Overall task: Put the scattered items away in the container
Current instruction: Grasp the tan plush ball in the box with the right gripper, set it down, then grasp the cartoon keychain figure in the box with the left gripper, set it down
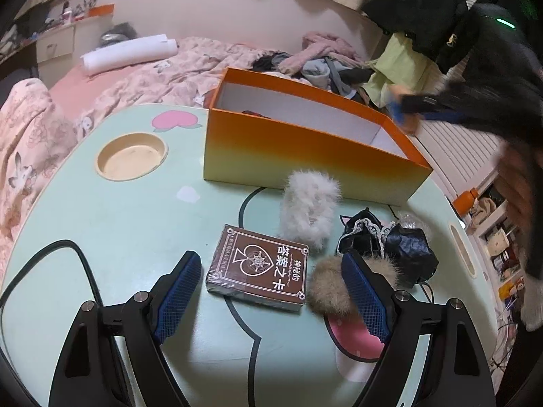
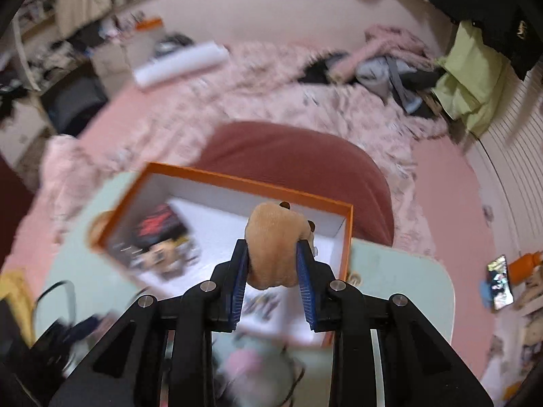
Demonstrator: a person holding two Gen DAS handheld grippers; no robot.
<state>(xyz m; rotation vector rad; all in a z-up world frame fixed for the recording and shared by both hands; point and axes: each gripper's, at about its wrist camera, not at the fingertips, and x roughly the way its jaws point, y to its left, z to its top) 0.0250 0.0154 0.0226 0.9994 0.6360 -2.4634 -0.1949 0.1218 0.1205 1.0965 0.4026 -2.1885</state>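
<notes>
Orange cardboard, fading to yellow low on its walls, makes up the open rectangular box [image 1: 305, 149] that serves as the container on the pale green worktop [image 1: 129, 224]. By my reading the job is partly done: inside, on the box's white floor, lie a dark printed packet [image 2: 157, 225] and some blurred small pieces, while several things wait outside. These are a brown card box with white lettering [image 1: 259, 273], a white fluffy band [image 1: 310, 208] just behind it, a tan fur pompom [image 1: 327, 286], and a black lace-trimmed bundle [image 1: 390, 240] near the box's front wall.

The right gripper [image 2: 273, 266] has its blue fingers [image 2: 239, 281] clamped on a tan plush toy [image 2: 275, 247], held above the open box and tilted steeply down toward its inside; the view is smeared with motion. A release there looks like the next step.

The left gripper [image 1: 275, 291] hangs low over the worktop, angled downward, its fingers wide apart with nothing pressed between them, the card box lying in the gap.
</notes>
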